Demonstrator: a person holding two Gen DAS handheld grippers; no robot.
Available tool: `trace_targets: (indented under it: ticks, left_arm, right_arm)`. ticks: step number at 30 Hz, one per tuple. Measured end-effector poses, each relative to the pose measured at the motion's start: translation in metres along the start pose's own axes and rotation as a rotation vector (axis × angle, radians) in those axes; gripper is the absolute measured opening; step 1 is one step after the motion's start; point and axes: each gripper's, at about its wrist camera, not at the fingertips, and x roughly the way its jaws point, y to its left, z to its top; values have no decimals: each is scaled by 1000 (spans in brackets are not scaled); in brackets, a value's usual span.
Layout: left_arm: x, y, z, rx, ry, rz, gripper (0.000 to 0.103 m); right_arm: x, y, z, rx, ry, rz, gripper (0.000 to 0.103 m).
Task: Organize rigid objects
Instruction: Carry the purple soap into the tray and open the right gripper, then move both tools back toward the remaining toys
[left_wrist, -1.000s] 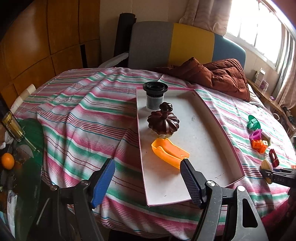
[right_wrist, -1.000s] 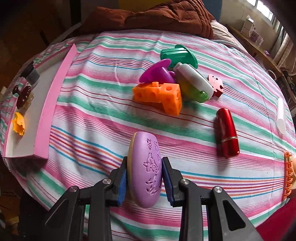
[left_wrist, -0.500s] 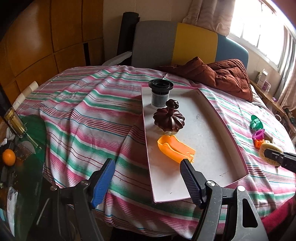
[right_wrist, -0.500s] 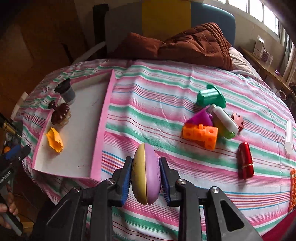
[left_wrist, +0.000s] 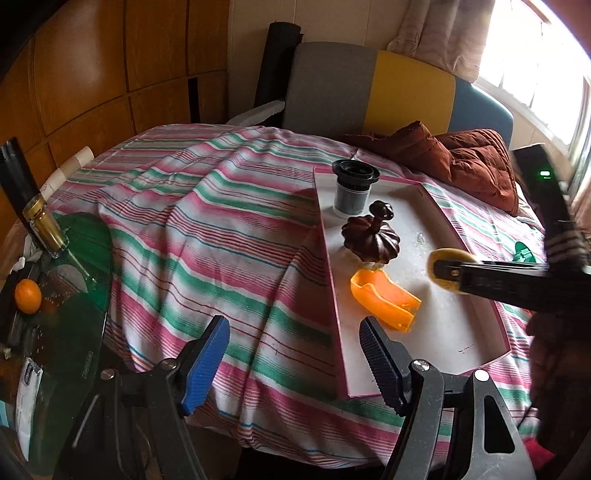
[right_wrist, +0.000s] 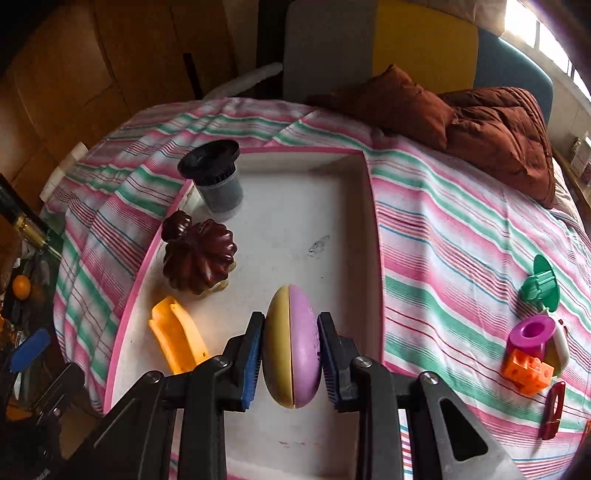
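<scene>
Striped bedspread; right tongs (right_wrist: 290, 354) clamp oval case (right_wrist: 291, 343) above tray (right_wrist: 371, 236); left tongs (left_wrist: 291, 362) agape, empty.

Right claw (right_wrist: 291, 354) carried oval case (right_wrist: 293, 345) over tray (right_wrist: 375, 236).

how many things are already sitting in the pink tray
3. A black-lidded jar stands at the far left corner of the pink tray, a dark brown pumpkin-shaped piece sits nearer, and an orange scoop-like piece lies nearest. The right gripper holds a purple-and-yellow oval case above it.
</scene>
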Motion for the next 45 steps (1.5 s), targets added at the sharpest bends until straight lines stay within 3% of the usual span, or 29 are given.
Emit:
trace_targets:
  ticks: [5, 11, 17, 25, 34, 45]
  left_arm:
    - [3, 5, -3, -7, 8, 1, 73]
    - [4, 7, -4, -18, 11, 5, 73]
    - [3, 5, -4, -18, 11, 11, 73]
    - [-2, -3, -4, 5, 0, 11, 73]
    - [-4, -16, -4, 44, -7, 1, 73]
    - [-11, -49, 3, 141, -35, -34, 74]
  right_arm:
    - [23, 23, 5, -40, 27, 24, 29]
    - [23, 33, 2, -69, 20, 68, 29]
    - [-3, 23, 2, -39, -50, 114, 32]
    - [-34, 5, -1, -19, -114, 104, 34]
    - [-58, -49, -12, 57, -159, 30, 34]
    - [-94, -176, -29, 284, -220, -164, 34]
